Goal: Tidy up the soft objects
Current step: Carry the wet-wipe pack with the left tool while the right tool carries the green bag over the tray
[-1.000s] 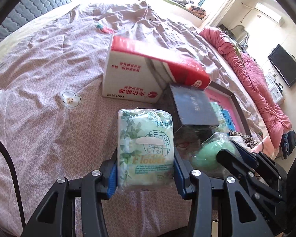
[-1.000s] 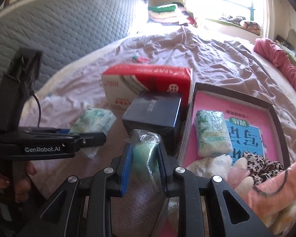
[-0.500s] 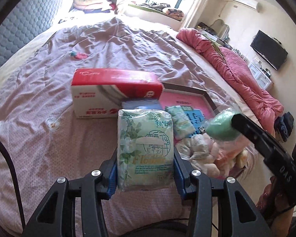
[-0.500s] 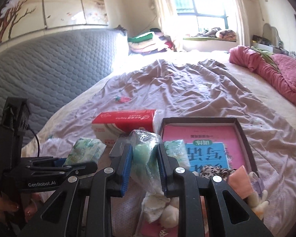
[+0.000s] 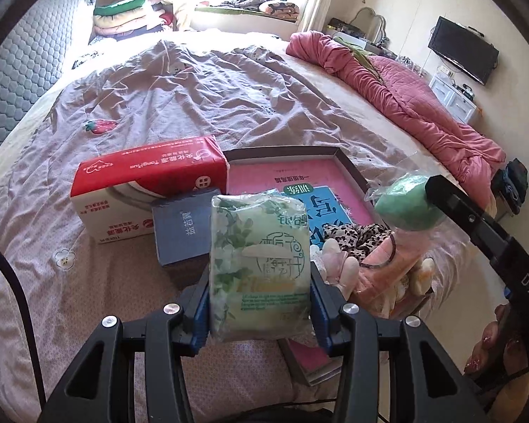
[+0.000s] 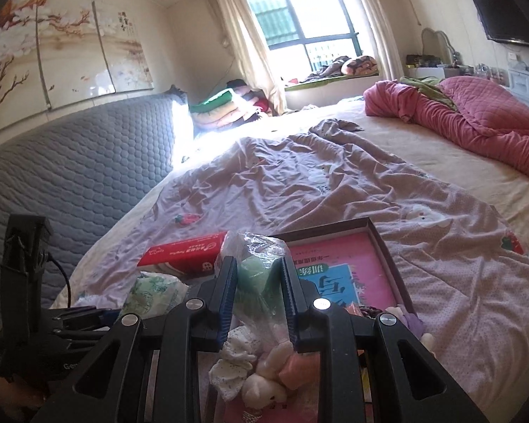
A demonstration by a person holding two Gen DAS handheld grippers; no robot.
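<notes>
My left gripper (image 5: 259, 303) is shut on a green floral tissue pack (image 5: 261, 264), held above the bed in front of the tray. My right gripper (image 6: 259, 296) is shut on a green soft object in a clear plastic bag (image 6: 257, 278); the left wrist view shows that bag (image 5: 407, 204) at the right. Below both lies a dark-rimmed tray (image 5: 352, 172) with a pink and blue book, a leopard-print scrunchie (image 5: 352, 236), a peach soft item (image 5: 381, 271) and white plush pieces (image 6: 261, 384). The tissue pack (image 6: 155, 292) also shows at the lower left in the right wrist view.
A red and white tissue box (image 5: 141, 194) and a dark blue box (image 5: 183, 225) sit left of the tray on the mauve bedspread (image 5: 194, 98). A pink quilt (image 5: 405, 98) lies along the right side. A grey padded headboard (image 6: 70, 183) runs on the left.
Both grippers have risen and pulled back from the boxes while rolling, each keeping its load. The views tilted up, so the tray now lies lower and the window and far room show.
</notes>
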